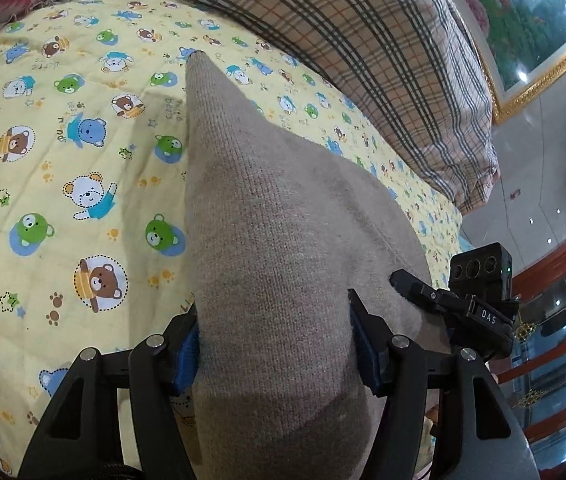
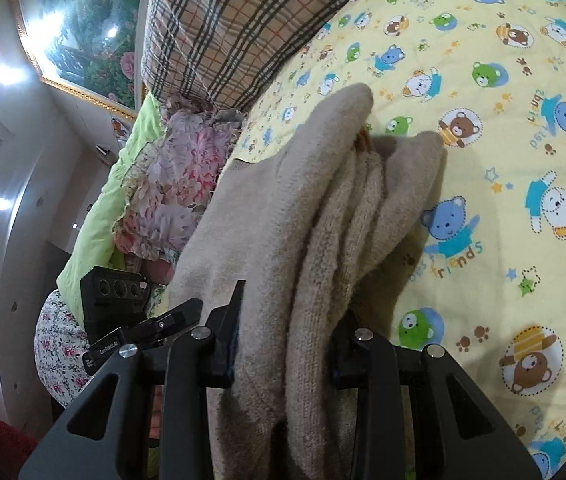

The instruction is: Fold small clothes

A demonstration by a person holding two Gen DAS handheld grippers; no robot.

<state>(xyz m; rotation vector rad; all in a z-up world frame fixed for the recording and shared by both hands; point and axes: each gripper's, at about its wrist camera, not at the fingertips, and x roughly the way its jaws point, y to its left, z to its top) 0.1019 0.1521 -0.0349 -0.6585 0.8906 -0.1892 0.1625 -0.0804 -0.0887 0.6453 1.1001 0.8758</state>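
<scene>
A beige knit garment is held up over a bed between two handheld grippers. The left gripper clamps a wide band of the knit between its blue-padded fingers, its jaws standing fairly far apart around the thick cloth. From there the fabric runs away from the camera and narrows to a point above the sheet, a yellow cotton printed with cartoon bears.

In the right wrist view, the right gripper pinches a bunched edge of the same garment, several ribbed folds stacked between its black fingers, jaws drawn closer together than on the left. The folds fan out ahead and their far ends droop toward the sheet; whether they touch it cannot be told.

A plaid quilt is heaped at the far edge of the bed, with a pink floral pillow and a green pillow beside it. A gilt-framed picture hangs on the wall behind. No container shows in either view.
</scene>
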